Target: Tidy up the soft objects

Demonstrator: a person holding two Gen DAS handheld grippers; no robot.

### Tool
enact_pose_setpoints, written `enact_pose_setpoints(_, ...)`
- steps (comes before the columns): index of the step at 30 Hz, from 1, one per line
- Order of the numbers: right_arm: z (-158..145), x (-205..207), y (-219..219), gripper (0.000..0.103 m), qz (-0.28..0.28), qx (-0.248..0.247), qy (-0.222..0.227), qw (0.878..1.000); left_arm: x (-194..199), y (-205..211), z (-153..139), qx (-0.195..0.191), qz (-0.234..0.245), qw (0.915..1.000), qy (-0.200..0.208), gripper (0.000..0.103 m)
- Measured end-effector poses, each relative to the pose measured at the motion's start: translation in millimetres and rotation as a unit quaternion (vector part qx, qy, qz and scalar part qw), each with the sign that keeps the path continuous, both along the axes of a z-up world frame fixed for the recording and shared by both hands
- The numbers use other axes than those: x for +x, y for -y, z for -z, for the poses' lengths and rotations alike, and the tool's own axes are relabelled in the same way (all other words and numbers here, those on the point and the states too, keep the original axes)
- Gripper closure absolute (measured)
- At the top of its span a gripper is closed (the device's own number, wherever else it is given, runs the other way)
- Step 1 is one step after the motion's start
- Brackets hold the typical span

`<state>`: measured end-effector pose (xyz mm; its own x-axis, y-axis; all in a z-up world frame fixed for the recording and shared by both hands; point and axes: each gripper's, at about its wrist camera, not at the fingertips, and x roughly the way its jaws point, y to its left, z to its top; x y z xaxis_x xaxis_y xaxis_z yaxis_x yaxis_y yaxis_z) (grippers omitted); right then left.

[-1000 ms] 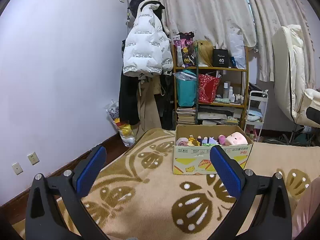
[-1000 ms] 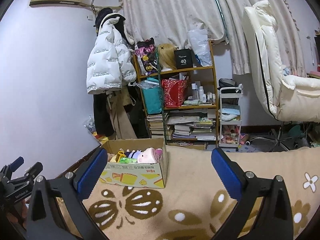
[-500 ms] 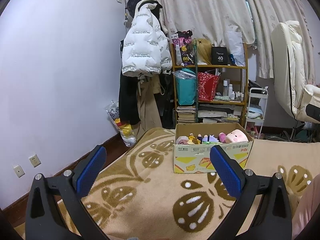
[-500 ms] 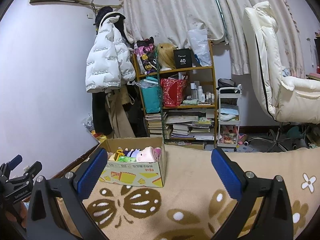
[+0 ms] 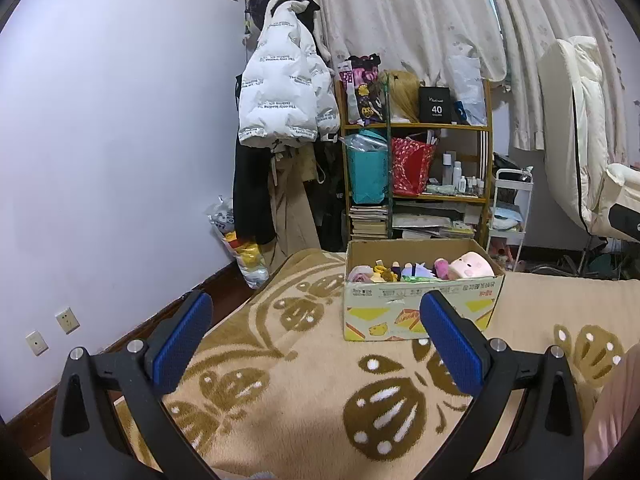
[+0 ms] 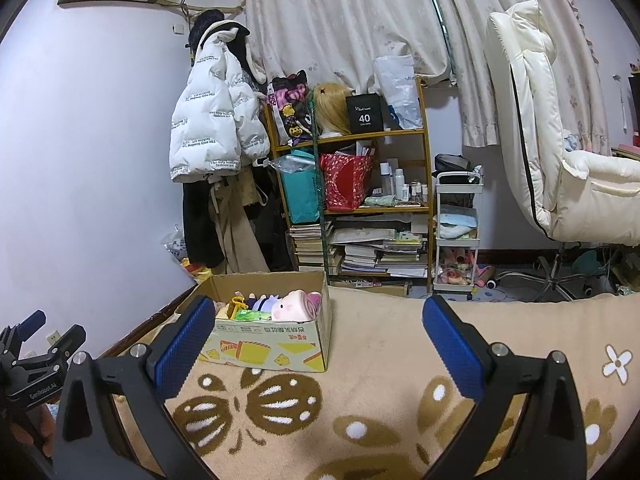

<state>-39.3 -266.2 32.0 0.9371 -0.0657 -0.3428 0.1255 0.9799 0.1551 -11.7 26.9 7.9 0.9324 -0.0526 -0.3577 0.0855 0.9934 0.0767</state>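
A cardboard box stands on the beige patterned blanket. It holds several soft toys, among them a pink pig plush. My left gripper hovers open a short way in front of the box with nothing between its blue pads. My right gripper is open too and empty, to the right of the box. The left gripper also shows at the left edge of the right wrist view.
A shelf crammed with bags, bottles and books stands behind the box. Coats hang on a rack by the wall. A white rolling cart and a cream chair stand to the right.
Both views have tilted slightly, so the box sits a little lower in frame. Both grippers stay open and empty.
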Motion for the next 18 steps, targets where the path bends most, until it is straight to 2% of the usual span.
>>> enact_pose_setpoints(18,-1.9,1.0,-0.9,0.0,0.0,0.0,-0.001,1.0,0.6,2.5,0.8,0.005,0.004,1.0,-0.005,0.001)
